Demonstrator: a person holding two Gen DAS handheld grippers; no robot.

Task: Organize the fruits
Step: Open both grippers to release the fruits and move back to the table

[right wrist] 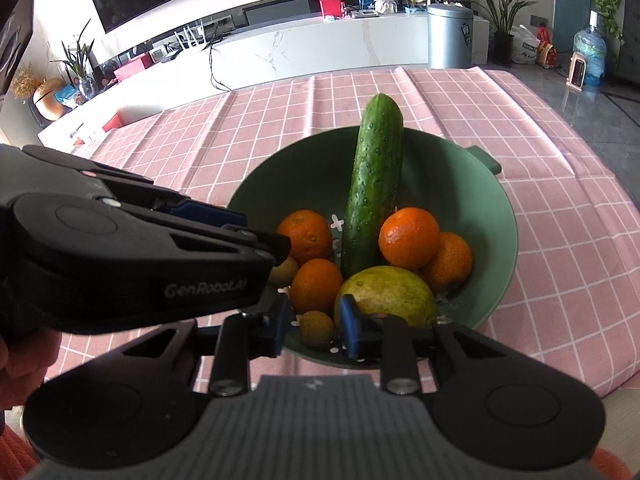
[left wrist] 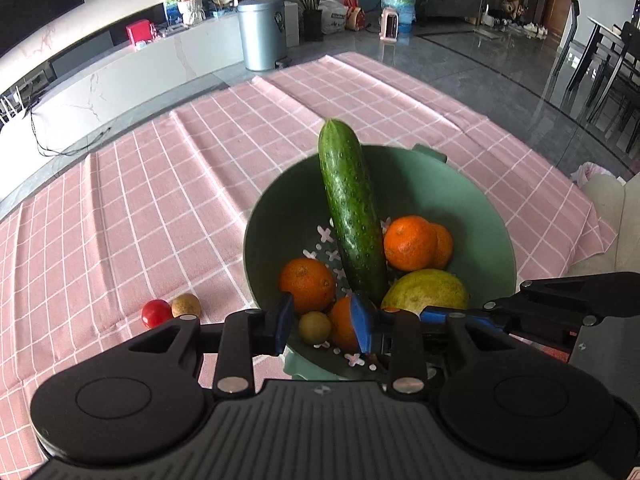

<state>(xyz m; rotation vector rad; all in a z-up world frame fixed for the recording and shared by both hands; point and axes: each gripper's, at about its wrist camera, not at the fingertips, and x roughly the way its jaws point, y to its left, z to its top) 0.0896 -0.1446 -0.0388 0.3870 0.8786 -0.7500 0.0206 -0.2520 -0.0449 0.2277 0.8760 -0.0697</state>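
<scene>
Bowl: green colander bowl [left wrist: 472,216] on the pink checked cloth [left wrist: 160,200], cross-shaped drain holes in its floor, a handle at its far right rim.
Contents, upright: cucumber [left wrist: 352,216] leaning on the far wall, tip above the rim.
Contents, round: four oranges, e.g. [right wrist: 408,236]; one large yellow-green citrus [right wrist: 390,294] at the near side; two small brown fruits, one [right wrist: 317,329] near the rim.
Outside the bowl: red cherry tomato [left wrist: 156,313] and small brown fruit [left wrist: 186,306], touching each other on the cloth, left of the bowl.
Left gripper [left wrist: 324,324]: jaws partly spread over the bowl's near edge, nothing pinched; a small brown fruit shows between them, untouched.
Right gripper [right wrist: 316,326]: jaws partly spread, just beside the near small fruit, gripping nothing.
Progress: judged mostly done; two loose items left to collect.
</scene>
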